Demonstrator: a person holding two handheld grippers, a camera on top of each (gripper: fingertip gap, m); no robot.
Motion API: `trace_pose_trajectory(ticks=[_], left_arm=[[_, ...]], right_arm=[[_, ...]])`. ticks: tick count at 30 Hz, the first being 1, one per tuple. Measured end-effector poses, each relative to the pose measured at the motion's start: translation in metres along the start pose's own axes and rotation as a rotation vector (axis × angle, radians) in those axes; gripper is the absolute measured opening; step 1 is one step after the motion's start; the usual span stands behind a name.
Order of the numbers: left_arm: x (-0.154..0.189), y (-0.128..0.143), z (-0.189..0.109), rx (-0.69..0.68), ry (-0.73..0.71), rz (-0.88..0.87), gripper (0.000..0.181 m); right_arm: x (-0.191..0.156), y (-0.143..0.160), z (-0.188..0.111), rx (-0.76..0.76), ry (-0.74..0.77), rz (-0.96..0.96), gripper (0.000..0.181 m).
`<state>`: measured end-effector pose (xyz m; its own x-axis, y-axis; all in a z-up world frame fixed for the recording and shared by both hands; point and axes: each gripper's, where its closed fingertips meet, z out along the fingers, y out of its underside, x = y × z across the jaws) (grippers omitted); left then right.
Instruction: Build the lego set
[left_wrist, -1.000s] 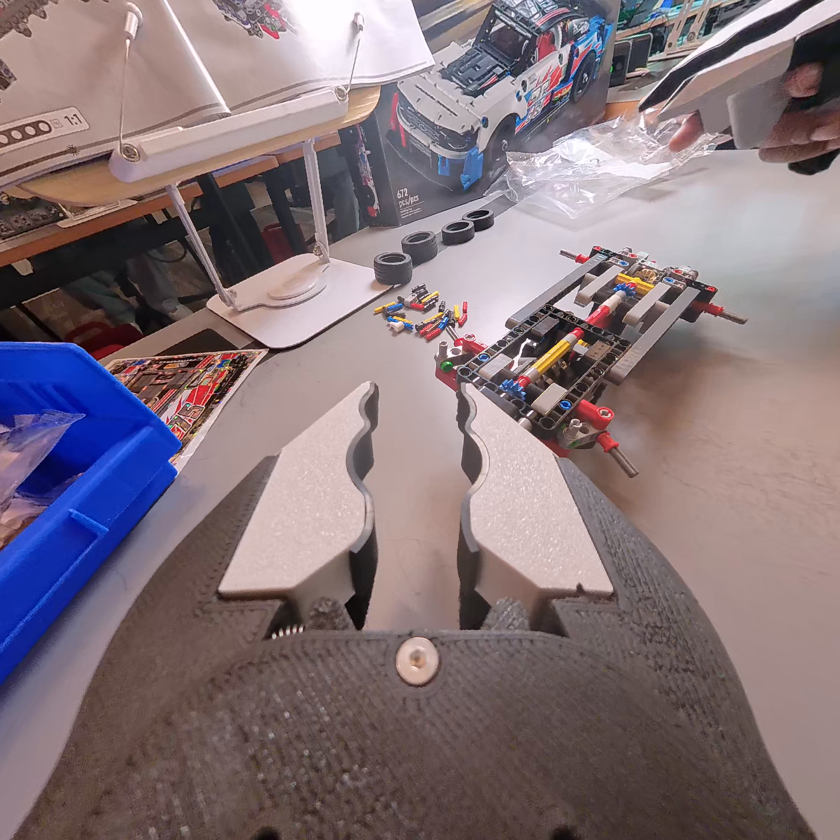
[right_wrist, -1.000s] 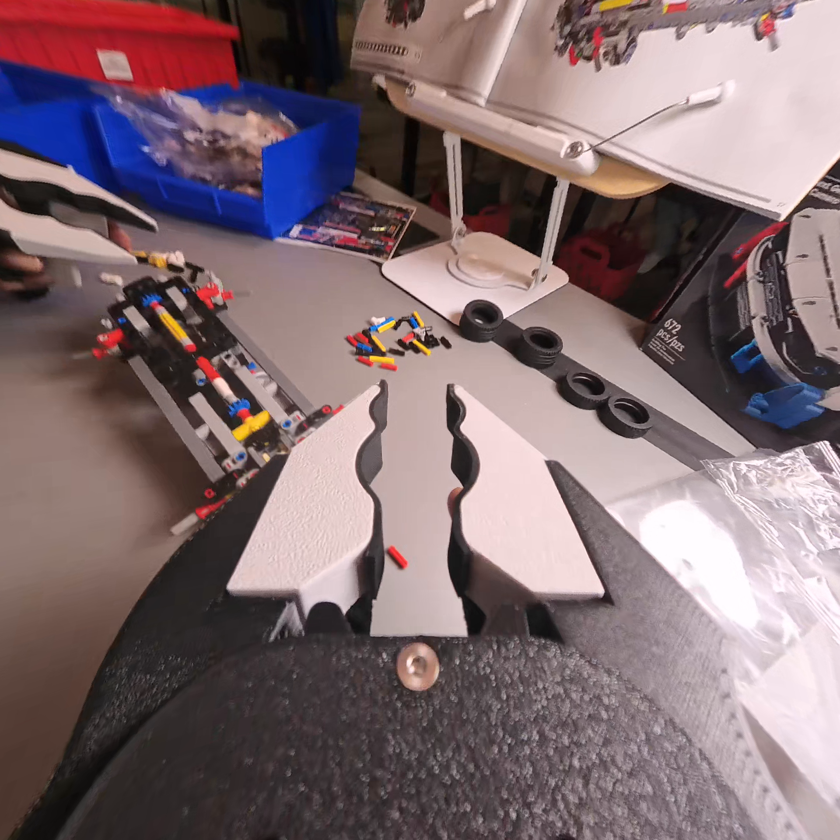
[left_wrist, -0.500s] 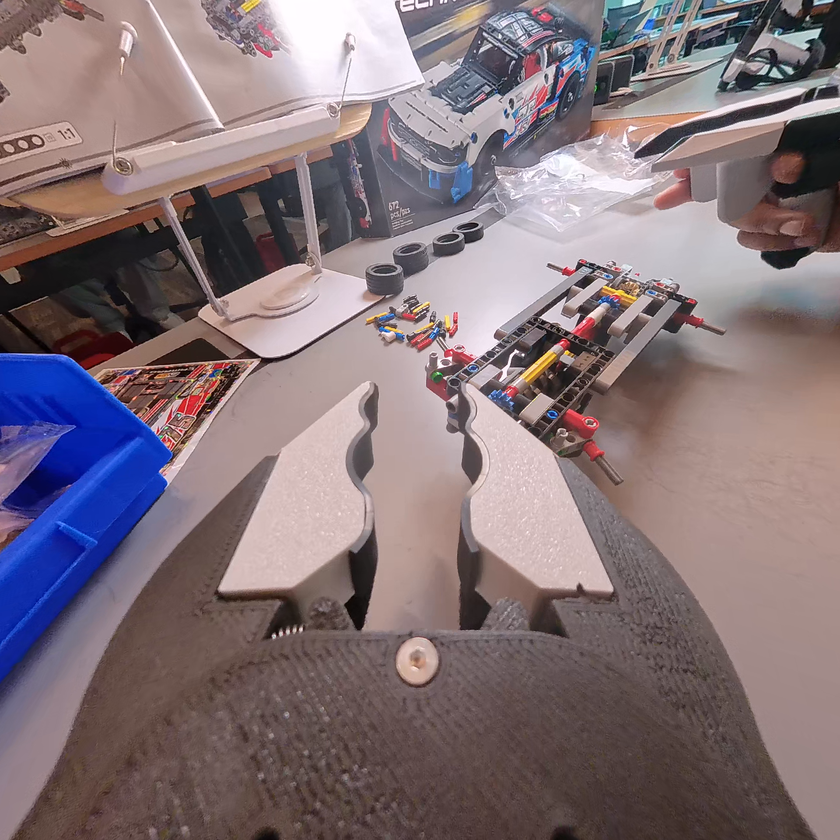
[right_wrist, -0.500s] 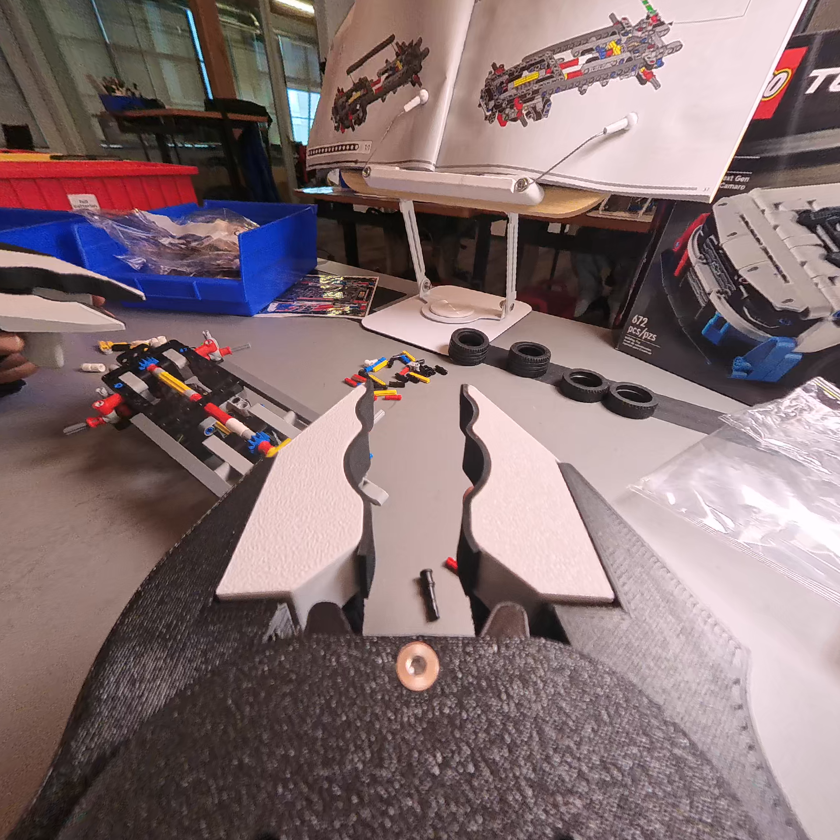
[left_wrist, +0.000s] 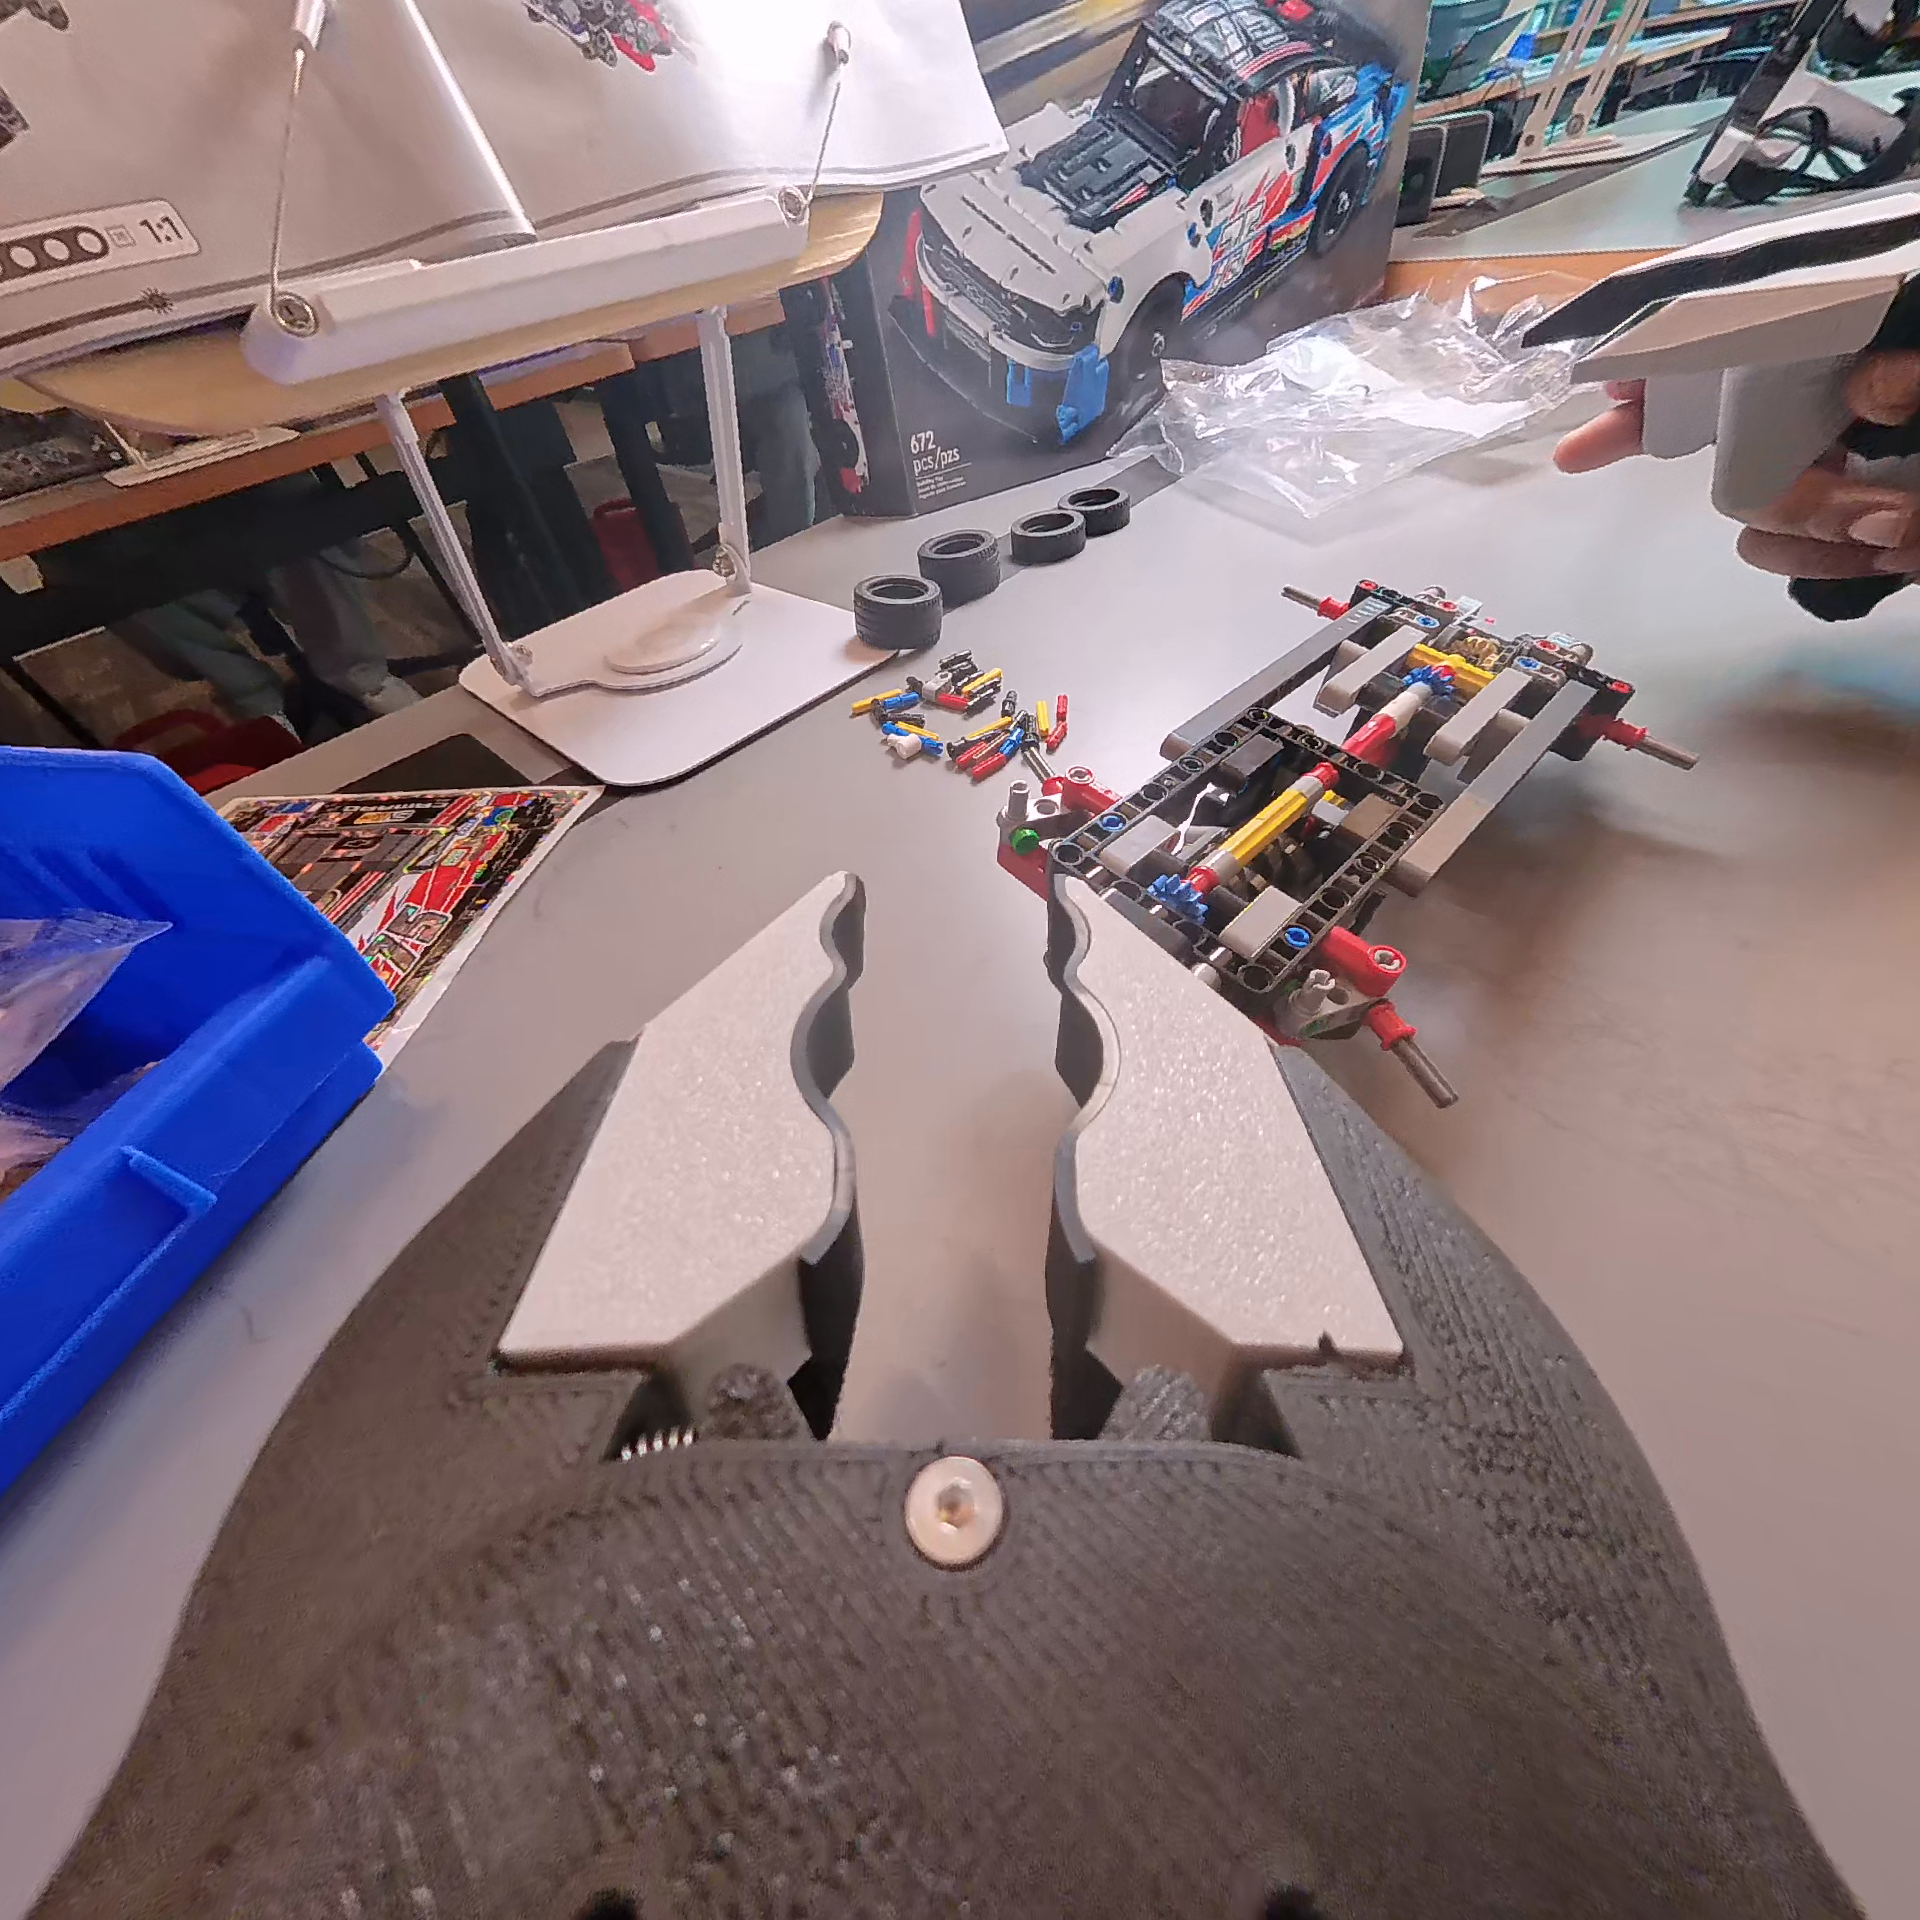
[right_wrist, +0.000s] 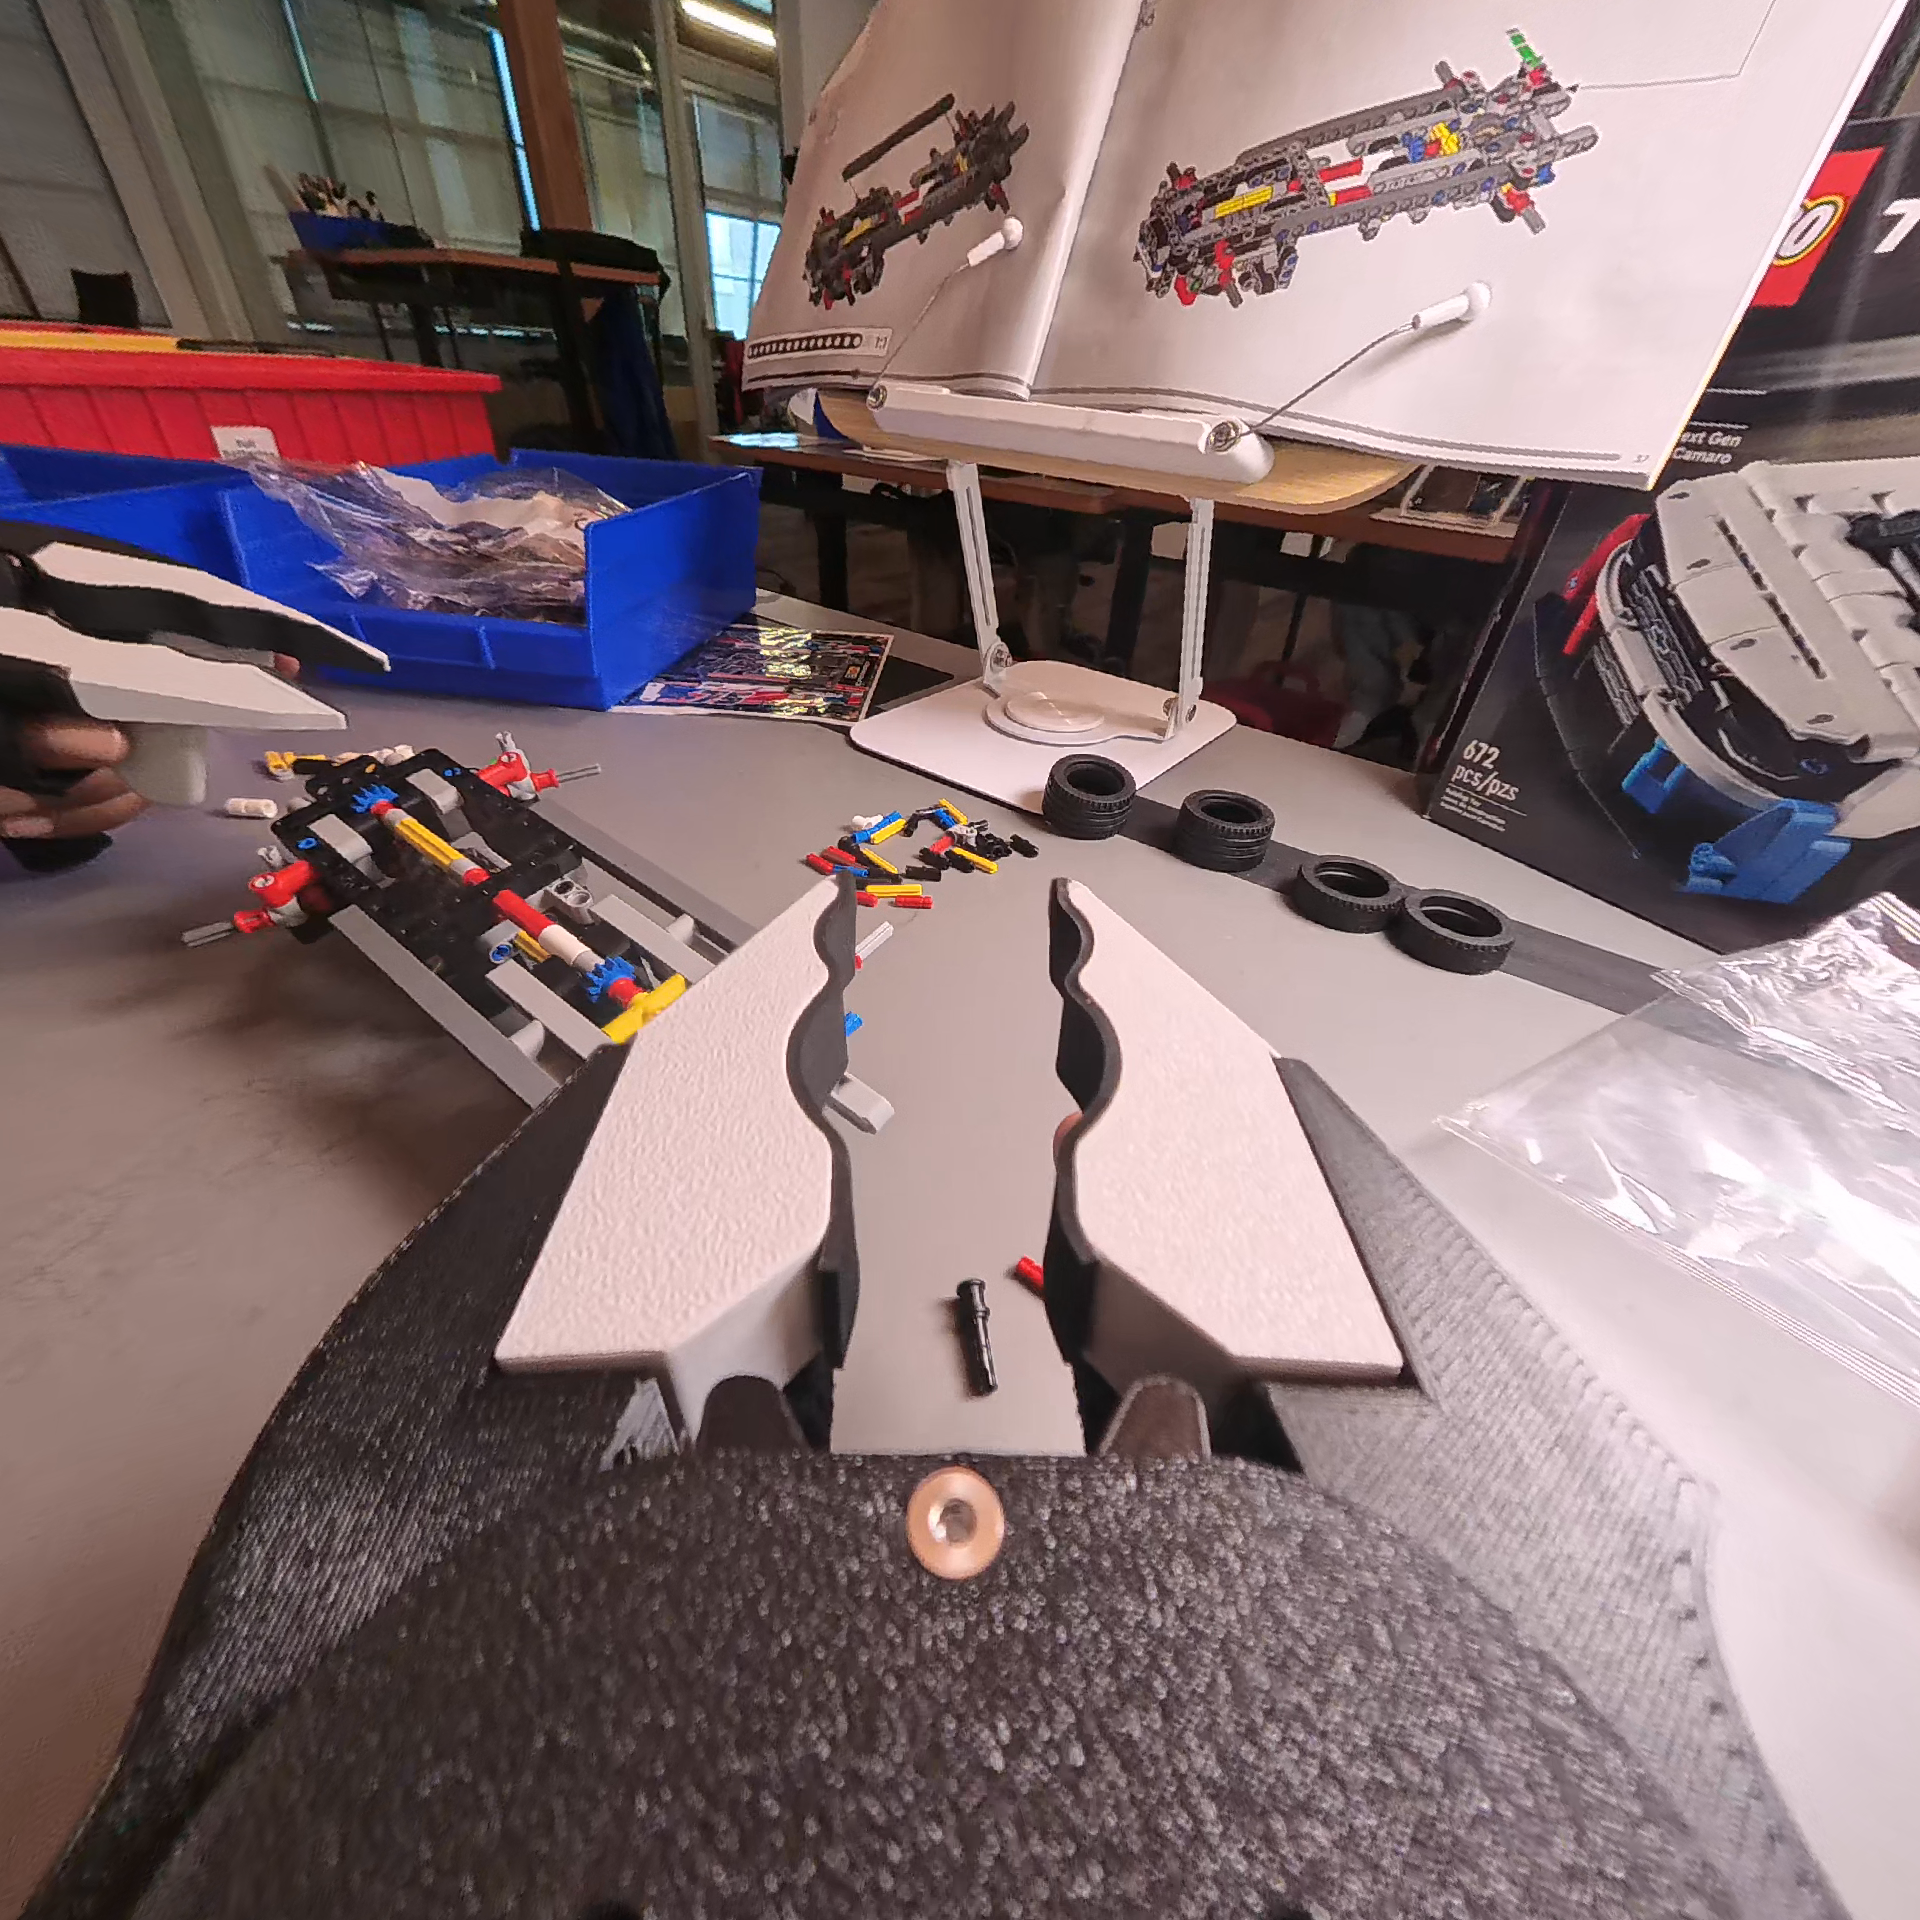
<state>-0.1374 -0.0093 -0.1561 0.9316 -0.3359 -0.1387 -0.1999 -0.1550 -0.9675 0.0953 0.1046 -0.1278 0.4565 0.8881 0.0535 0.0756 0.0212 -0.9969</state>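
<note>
Between the right gripper's (right_wrist: 951, 894) wide, empty jaws a black pin (right_wrist: 975, 1333) is framed on the worktop (right_wrist: 260, 1122), best approached low and pinched mid-shaft; the left gripper (left_wrist: 956, 904) is held equally wide.

Since 1 second ago the right gripper (right_wrist: 951, 894) has tipped up from the table and spread its fingers slightly, uncovering a black pin (right_wrist: 975, 1334) on the grey table (right_wrist: 260, 1143), while the left gripper (left_wrist: 956, 888) has drawn slightly back from the chassis (left_wrist: 1320, 821).
</note>
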Motion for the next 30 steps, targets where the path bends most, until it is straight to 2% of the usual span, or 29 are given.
trace_pose_trajectory(ticks=[12,25,30], left_arm=[[0.002,-0.005,-0.002,0.022,0.013,-0.01,0.035],[-0.011,-0.033,-0.02,0.145,-0.019,-0.036,0.044],[-0.026,-0.056,-0.04,0.214,-0.072,-0.005,0.042]], right_arm=[[-0.002,0.004,0.001,-0.011,-0.018,0.02,0.03],[0.001,0.002,-0.002,-0.001,-0.013,0.033,0.029],[0.002,0.003,-0.003,-0.005,-0.011,0.029,0.025]])
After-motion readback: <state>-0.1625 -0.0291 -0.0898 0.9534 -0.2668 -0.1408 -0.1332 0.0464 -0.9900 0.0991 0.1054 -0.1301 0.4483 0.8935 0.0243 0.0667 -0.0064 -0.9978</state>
